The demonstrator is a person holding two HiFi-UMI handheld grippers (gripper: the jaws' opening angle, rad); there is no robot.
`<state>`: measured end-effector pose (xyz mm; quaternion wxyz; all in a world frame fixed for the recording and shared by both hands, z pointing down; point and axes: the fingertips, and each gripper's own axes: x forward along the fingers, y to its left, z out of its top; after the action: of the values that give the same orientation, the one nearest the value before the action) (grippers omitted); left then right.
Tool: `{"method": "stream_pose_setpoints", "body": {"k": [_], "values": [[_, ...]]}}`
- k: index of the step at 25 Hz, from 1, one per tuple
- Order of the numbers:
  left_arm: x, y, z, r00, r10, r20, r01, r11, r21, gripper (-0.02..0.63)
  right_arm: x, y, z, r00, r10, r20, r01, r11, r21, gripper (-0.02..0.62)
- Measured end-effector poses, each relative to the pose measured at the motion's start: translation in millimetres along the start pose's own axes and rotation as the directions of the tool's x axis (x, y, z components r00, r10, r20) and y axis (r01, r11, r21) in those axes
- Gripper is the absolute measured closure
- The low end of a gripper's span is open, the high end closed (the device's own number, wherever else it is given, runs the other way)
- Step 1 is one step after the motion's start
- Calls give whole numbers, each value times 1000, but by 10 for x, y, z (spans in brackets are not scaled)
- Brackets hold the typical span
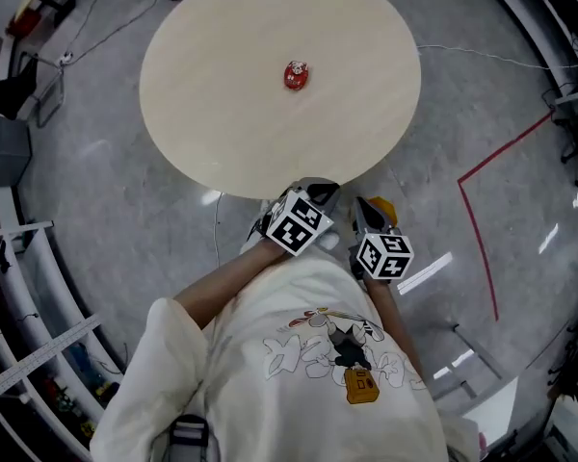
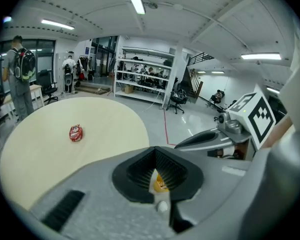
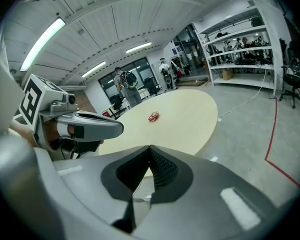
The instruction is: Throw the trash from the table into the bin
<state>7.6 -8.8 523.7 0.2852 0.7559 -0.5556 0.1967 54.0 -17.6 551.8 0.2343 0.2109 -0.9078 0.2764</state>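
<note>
- Red trash (image 1: 296,75) on the round tabletop (image 1: 202,133), small and crumpled, close to the middle and a bit toward the far edge, all alone.
- Pale wood all around it, with nothing else on top to bump into.
- Left gripper (image 2: 154,159) pressed shut with nothing pinched; only a bit of yellow showing through the gap, too small to name.
- Right gripper (image 3: 150,156) pressed shut too, and holding nothing.
- Both held side by side just off the near edge of the tabletop, well apart from the trash.
- Probably the very start of the job: reaching out for the trash, with nothing picked up yet.
- To do it well: pick one gripper, spread its jaws wide before getting close, and come in over the near edge toward the middle.
- Keep one jaw on each side of the trash, low to the wood, then squeeze softly; looks light and crinkly, so likely to slide or pop away if poked.
- Lift straight up and check for a good hold before turning away.
- No bin to be seen in any view, so look around for it first, then carry the trash there without swinging.
</note>
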Motion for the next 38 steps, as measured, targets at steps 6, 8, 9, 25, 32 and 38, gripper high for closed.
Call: {"method": "stream_pose_setpoints", "body": {"k": [6, 8, 9, 25, 32, 38], "values": [[-212, 335, -31, 1000, 12, 21, -11, 999, -42, 600, 262, 359, 104, 998, 31, -49, -35, 996, -81, 591], [-280, 416, -32, 999, 15, 30, -13, 998, -54, 600, 330, 452, 135, 998, 36, -58, -41, 995, -94, 591], [-308, 463, -29, 999, 17, 35, -15, 998, -59, 600, 368, 498, 156, 997, 39, -61, -45, 994, -102, 591], [-692, 1181, -47, 995, 69, 74, -59, 990, -128, 600, 980, 994, 275, 990, 5, -144, -47, 955, -293, 591], [-839, 1472, 80, 990, 82, 112, -69, 990, -120, 600, 1271, 1130, 445, 988, 10, -156, -58, 951, -305, 591], [-929, 1835, 82, 987, 97, 130, -77, 986, -151, 600, 1586, 1165, 651, 988, 8, -151, -55, 951, -306, 552]]}}
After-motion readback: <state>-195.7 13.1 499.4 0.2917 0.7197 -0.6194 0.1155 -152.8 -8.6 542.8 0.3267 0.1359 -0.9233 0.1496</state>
